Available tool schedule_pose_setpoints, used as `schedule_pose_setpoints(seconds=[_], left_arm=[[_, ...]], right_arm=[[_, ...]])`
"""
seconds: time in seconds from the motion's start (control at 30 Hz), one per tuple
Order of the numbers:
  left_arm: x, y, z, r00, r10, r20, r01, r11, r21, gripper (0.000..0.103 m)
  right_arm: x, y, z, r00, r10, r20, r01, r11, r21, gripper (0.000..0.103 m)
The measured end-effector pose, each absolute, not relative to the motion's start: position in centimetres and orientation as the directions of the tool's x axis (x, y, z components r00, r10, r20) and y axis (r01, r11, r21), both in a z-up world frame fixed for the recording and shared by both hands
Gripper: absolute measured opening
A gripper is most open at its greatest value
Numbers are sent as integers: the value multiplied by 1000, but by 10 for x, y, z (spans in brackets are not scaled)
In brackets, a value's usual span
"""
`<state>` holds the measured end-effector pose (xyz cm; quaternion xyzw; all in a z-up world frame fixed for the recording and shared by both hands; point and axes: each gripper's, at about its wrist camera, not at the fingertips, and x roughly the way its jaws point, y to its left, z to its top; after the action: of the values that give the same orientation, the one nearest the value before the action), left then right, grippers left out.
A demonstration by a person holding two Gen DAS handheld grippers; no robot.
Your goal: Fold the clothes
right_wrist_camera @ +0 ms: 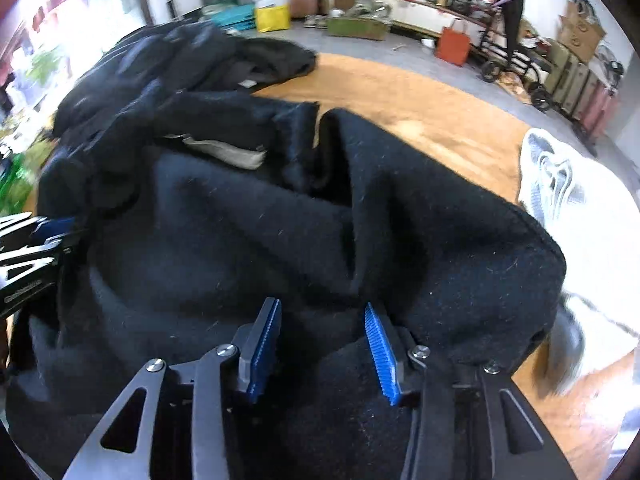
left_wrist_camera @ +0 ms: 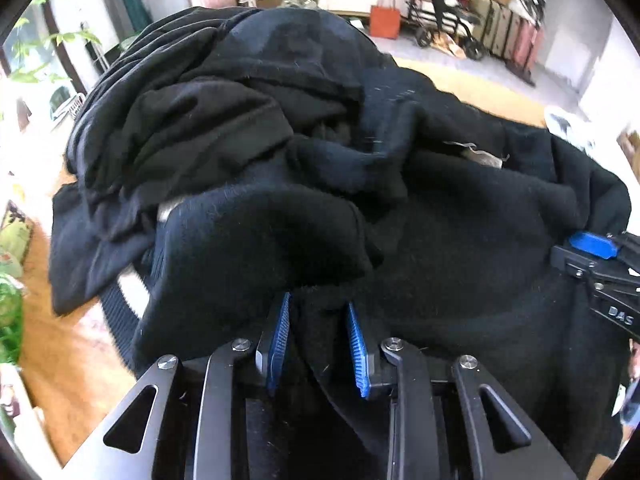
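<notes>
- left gripper (left_wrist_camera: 318,338) — jaws clamped on black fleece garment (left_wrist_camera: 440,240)
- right gripper (right_wrist_camera: 324,346) — jaws part-open, same fleece bunched between blue ribbed pads (right_wrist_camera: 382,354)
- white knit garment (right_wrist_camera: 560,184) just beside, on wooden table (right_wrist_camera: 420,96)

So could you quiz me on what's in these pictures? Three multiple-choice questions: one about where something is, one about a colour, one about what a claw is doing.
1. Where does the white crumpled garment lie?
A. on the wooden table, to the right of the black fleece garment
B. on top of the black fleece garment
C. in the orange paper bag

2. What colour are the ribbed pads on the left claw?
A. red
B. blue
C. yellow

3. What is the right claw doing?
A. hanging clear above the table
B. carrying the white crumpled garment
C. pads apart, black fleece bunched between them

Answers: 1 A, it lies on bare wood beside the fleece. 2 B, both pads show blue. 3 C, fleece fills the gap between its pads.
</notes>
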<state>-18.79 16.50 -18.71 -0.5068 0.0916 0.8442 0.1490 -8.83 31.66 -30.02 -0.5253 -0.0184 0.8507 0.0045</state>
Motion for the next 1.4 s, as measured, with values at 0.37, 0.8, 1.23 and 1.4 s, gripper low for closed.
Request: schedule_pose_setpoints(seconds=[0.37,0.8,1.23,1.4], left_arm=[[-256,186,-189,-449,124,-885,-230,-973,-20,32],[-182,147,-160,-380,328,-865,-228,-939,-256,42],[-57,179,-181,-359,150,-921,-428,-904,19,51],[-46,160,-188,-377,186,-907,-412,-911,-16,52]], right_arm=[[-196,347,-300,-437,92,-895,-143,-989,-31,49],[-71,328,-240,-591,-8,-806,-47,-998,45,62],[52,318,-272,-461,-100,-882,115,-992,53,56],[56,329,-281,-428,-110,-897,98,-992,75,69]])
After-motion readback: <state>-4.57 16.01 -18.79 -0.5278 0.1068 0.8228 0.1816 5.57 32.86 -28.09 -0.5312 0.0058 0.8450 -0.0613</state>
